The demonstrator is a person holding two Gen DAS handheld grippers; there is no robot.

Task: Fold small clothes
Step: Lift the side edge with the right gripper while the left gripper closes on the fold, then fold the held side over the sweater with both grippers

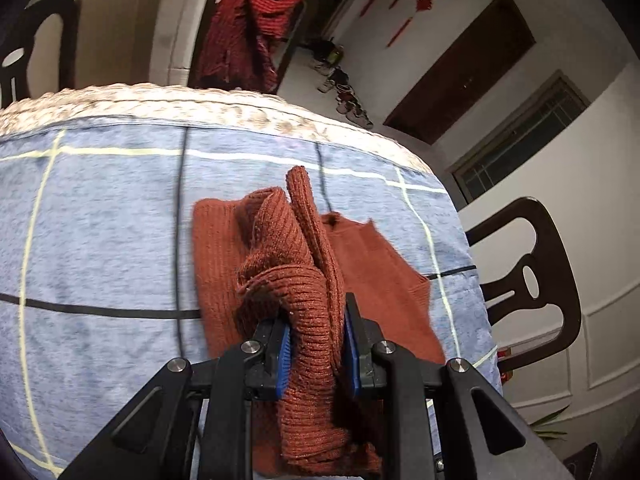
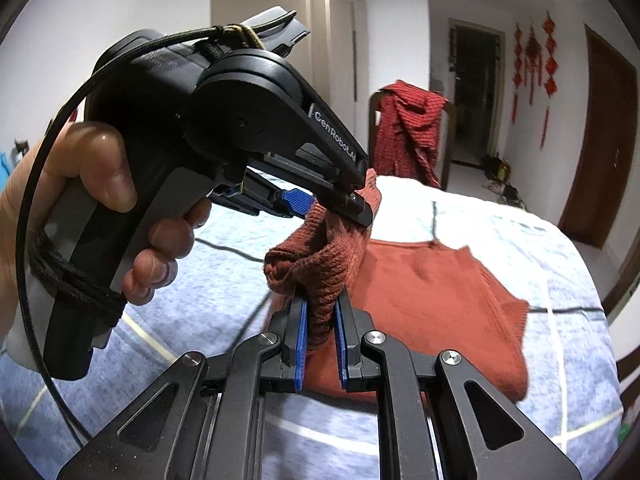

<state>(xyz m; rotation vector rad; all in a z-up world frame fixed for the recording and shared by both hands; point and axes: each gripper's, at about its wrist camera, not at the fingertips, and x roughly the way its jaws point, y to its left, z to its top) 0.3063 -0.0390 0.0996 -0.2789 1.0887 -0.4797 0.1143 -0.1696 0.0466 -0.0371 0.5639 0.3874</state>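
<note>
A: Entry, near field first. The left gripper [image 1: 316, 344] pinches a bunched ribbed part of the rust-red knit sweater [image 1: 280, 264] between its blue pads [image 1: 283, 354]. The right gripper [image 2: 320, 344] does likewise, clamped on the same bunch just below the left one.

B: Confirmed from the right wrist view: the left gripper [image 2: 340, 204] sits directly ahead of and above the right, both biting one twisted roll of knit. The hand [image 2: 100, 184] wraps its handle.

A: Judgement on the step: this looks like a sleeve or edge being carried over the body. To do it well, draw the two grips apart first so the roll untwists, then lay it flat across the panel, edges aligned, before letting go.

B: Agreed. Risk noted: ribbed knit stretches, so pull gently.

A: Garment appearance: coarse vertical rib at the held part, smoother weave on the body beyond the grippers, which lies flat on the blue checked cloth [image 1: 100, 220] of the bed, a notch at its far edge.

B: Farther off: a chair [image 2: 412, 136] draped with a red garment, past the bed's far edge.
</note>
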